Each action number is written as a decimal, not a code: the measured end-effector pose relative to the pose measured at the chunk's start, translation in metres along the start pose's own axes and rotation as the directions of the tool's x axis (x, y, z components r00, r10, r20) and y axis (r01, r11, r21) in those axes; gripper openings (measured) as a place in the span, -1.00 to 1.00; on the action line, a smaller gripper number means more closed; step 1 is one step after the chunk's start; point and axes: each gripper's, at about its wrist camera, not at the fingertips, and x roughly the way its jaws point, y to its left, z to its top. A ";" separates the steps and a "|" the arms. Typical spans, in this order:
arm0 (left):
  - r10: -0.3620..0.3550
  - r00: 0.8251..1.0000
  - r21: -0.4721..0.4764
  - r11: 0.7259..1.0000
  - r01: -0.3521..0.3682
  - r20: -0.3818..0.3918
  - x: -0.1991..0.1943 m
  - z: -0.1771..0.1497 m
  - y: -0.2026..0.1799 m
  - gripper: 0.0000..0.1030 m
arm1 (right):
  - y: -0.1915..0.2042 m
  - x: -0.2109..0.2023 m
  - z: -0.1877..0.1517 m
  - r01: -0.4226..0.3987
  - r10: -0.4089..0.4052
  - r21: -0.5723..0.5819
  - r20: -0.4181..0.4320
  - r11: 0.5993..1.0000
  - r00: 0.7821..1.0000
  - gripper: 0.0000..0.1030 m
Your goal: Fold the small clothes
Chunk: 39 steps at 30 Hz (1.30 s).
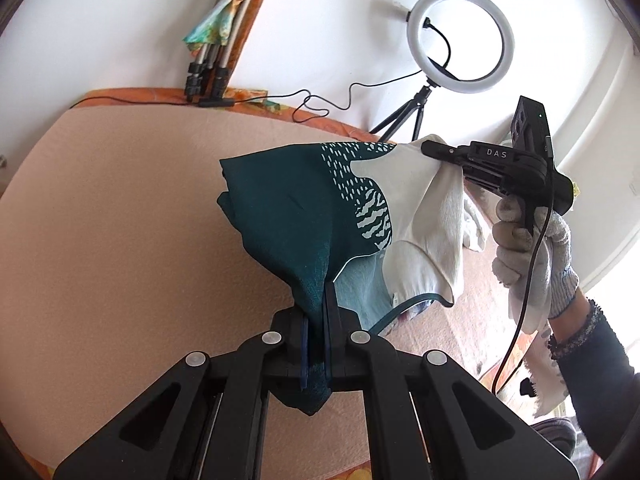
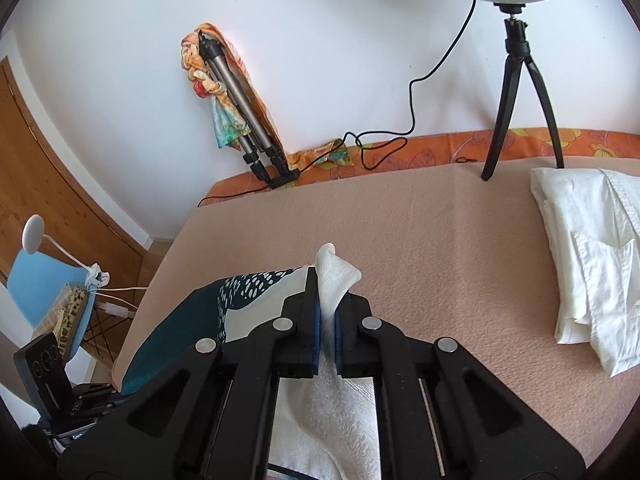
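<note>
Hand-held gripper (image 1: 316, 300) hides garment (image 1: 288, 208) (corner).

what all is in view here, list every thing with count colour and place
small garment: one, teal and white print, held up over the pad between both tongs
pad: one, peach, covering the work surface
patterned cloth: one, orange floral, under the pad along the wall
white clothes: one folded pile, on the pad's right side
ring light: one, white on a black tripod, far edge by the wall
folded tripod: one, silver and black, wrapped in a colourful scarf, leaning on the wall
chair: one, blue, left of the table
left tongs: shut on the teal corner
right tongs: shut on the white corner
gloved hand: one, white glove, gripping the right tongs' handle
</note>
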 end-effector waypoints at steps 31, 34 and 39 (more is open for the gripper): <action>-0.263 0.964 0.342 0.911 0.232 0.049 0.165 0.118 -0.204 -0.93 | -0.197 -0.167 0.112 0.374 -0.372 0.035 0.220 0.927 0.902 -0.89; -0.268 0.963 0.358 0.902 0.241 0.027 0.192 0.117 -0.221 -0.93 | -0.226 -0.159 0.117 0.402 -0.400 0.034 0.208 0.915 0.892 -0.89; -0.240 0.970 0.356 0.903 0.240 -0.045 0.243 0.100 -0.235 -0.93 | -0.283 -0.125 0.114 0.444 -0.447 0.056 0.149 0.894 0.882 -0.89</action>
